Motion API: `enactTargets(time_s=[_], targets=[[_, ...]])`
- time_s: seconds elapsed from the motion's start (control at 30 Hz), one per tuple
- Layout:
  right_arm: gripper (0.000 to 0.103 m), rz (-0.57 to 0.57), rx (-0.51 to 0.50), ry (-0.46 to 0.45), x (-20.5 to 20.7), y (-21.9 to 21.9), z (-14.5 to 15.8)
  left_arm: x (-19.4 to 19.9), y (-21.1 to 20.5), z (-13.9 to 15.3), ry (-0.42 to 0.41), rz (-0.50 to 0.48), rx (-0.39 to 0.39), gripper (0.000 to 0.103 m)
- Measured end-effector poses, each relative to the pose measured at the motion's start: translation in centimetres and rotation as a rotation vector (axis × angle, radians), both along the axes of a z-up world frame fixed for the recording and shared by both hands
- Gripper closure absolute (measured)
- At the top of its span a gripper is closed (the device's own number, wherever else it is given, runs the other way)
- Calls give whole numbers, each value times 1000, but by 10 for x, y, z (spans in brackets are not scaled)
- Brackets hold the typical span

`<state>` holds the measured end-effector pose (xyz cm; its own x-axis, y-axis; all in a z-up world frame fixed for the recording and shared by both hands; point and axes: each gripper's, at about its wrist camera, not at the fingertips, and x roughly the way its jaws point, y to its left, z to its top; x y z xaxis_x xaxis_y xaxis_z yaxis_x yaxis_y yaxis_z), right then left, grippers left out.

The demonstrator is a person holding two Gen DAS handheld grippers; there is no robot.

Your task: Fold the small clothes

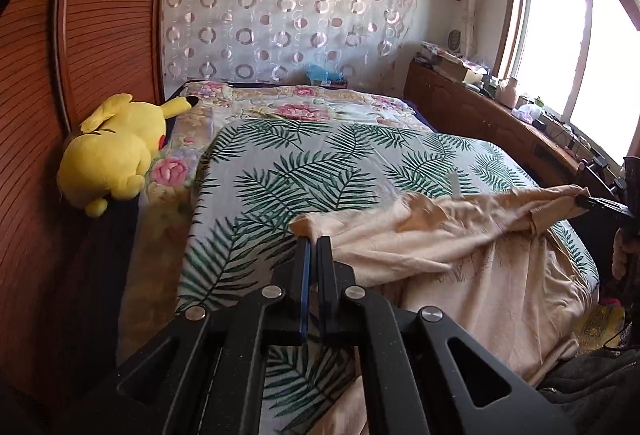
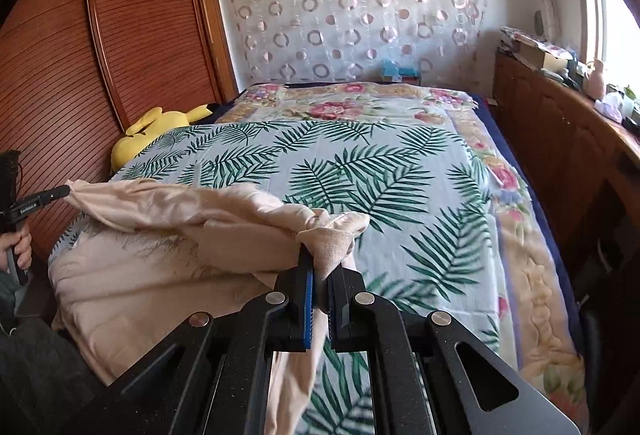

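A bed [image 1: 280, 107] is seen filling the middle of both wrist views, covered by a floral blanket [image 1: 304, 111] over which a palm-leaf sheet [image 1: 304, 171] is spread. A slatted wooden wardrobe [image 1: 100, 35] is set along one side and a low wooden cabinet [image 1: 480, 115], cluttered on top, under the window [image 1: 580, 47] on the other. A circle-patterned curtain [image 1: 280, 11] is hung behind the bed's head.

A peach-coloured garment [image 1: 460, 235] is draped over the near edge of the bed, on the palm-leaf sheet, and is held up by two corners so that its top edge is stretched between the grippers. A yellow Pikachu plush toy [image 1: 116, 147] is laid at the bed's edge beside the wardrobe.

The left gripper [image 1: 314, 241] is clamped tight on one corner of the garment. The right gripper [image 2: 322, 259] is likewise pressed closed on the other, bunched corner. The left hand [image 2: 18, 247] is seen around its gripper's handle.
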<state>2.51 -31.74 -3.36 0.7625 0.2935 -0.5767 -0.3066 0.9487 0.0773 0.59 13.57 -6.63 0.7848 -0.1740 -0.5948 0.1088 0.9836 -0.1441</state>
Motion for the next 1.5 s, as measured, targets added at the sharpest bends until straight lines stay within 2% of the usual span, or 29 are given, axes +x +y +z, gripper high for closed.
enactTargets(time_s=[0.2,0.37,0.43,0.53,0.67,0.73,0.8,0.87,0.9,0.97,1.0,1.03,1.23,1.5], targets=[[98,9,-41,3,-23,-1,17,-23,5,18,-15,2,14,99],[98,39,-50,19,-44,-1,19,-39,7,19,26,14,98,99],[98,45,-36,45,-46,-3,12,-42,11,14,52,20,105,99],[98,52,-73,102,-44,-1,-11,-39,19,2,86,23,88,99],[98,46,-91,152,-35,4,-32,-34,21,-3,97,39,87,99],[98,44,-92,162,-31,5,-33,-27,19,-1,87,42,103,88],[98,46,-96,158,-29,5,-28,-21,18,3,72,29,103,63],[96,50,-98,147,-29,5,-21,-9,15,6,66,5,92,56],[94,53,-106,136,-29,5,-16,-2,12,7,70,-2,96,46],[79,45,-127,113,-33,4,-11,9,6,7,70,-22,104,29],[63,38,-134,104,-33,4,-9,17,2,6,72,-38,109,24],[55,36,-132,94,-33,4,-6,23,0,5,77,-46,111,23],[53,32,-172,46,-23,10,6,57,-10,-3,99,-31,151,23],[50,55,-152,95,24,29,-18,81,-13,-23,189,-75,126,23]])
